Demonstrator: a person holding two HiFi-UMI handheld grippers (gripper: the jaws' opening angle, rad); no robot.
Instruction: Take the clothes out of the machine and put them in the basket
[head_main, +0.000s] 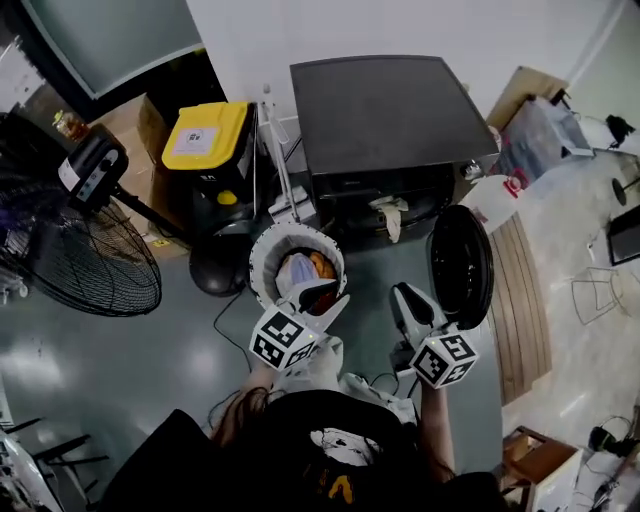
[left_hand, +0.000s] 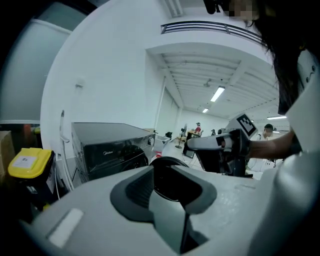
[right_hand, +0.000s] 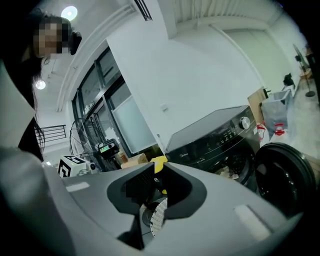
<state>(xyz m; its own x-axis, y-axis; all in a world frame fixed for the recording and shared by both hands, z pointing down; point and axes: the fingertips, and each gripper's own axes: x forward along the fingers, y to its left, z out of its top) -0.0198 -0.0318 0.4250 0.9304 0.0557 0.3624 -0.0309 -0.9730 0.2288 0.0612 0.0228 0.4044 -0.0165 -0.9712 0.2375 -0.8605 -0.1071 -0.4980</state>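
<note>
The dark washing machine (head_main: 385, 110) stands at the back with its round black door (head_main: 460, 265) swung open to the right. A pale cloth (head_main: 392, 213) hangs at the drum opening. Left of the door, the white round basket (head_main: 262, 255) holds white and orange clothes (head_main: 300, 272). My left gripper (head_main: 325, 300) hovers at the basket's near rim, open and empty. My right gripper (head_main: 415, 305) is raised beside the door, also open and empty. The left gripper view faces the machine (left_hand: 107, 147) between its jaws (left_hand: 172, 182). The right gripper view shows the machine (right_hand: 215, 142), the door (right_hand: 282, 167) and basket mesh (right_hand: 157, 217).
A large floor fan (head_main: 80, 250) stands at the left. A black bin with a yellow lid (head_main: 205, 135) sits beside the machine, next to cardboard boxes. A white jug (head_main: 495, 200) stands right of the machine. A cable (head_main: 225, 320) lies on the grey floor.
</note>
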